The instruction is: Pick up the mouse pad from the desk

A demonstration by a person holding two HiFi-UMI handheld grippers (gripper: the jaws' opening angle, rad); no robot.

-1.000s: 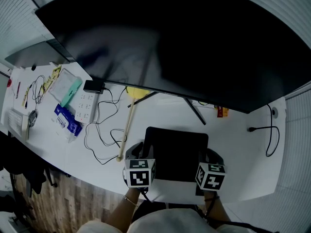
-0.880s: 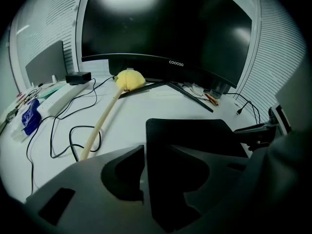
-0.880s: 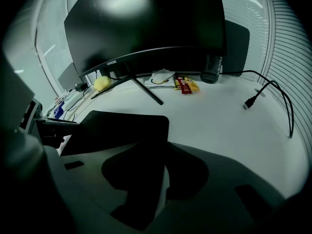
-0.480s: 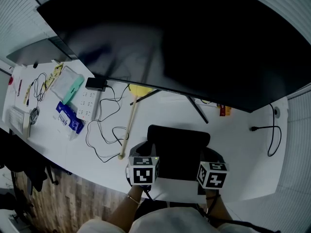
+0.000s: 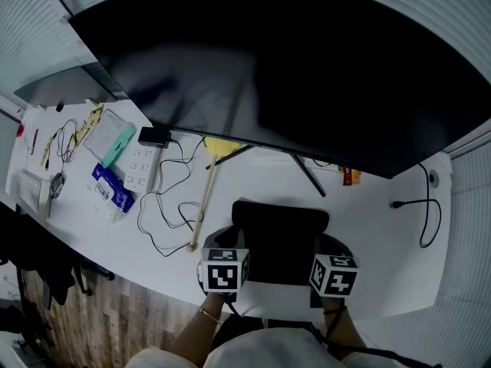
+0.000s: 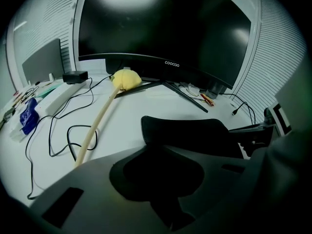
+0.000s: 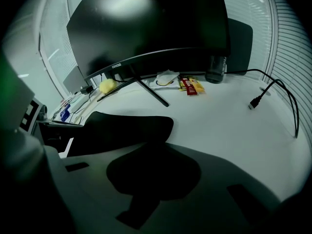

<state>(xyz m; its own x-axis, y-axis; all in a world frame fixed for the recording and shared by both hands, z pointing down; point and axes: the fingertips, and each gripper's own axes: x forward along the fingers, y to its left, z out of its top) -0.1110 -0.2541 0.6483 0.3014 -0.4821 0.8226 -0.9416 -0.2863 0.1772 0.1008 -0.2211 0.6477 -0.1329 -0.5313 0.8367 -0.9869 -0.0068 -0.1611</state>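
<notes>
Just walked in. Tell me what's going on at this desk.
A person is taking the black mouse pad off the white desk, below a big monitor. The left gripper and right gripper each sit at a near corner of the pad, and their fingers have just been closing on its edge. The pad's far part lies on the desk.

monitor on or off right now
Off, or at least blank: the monitor has a black screen in all three views, with only dim reflections on it and no picture.

Left hand-held gripper (image 5: 232, 241), right hand-held gripper (image 5: 322, 245), just closed
</notes>
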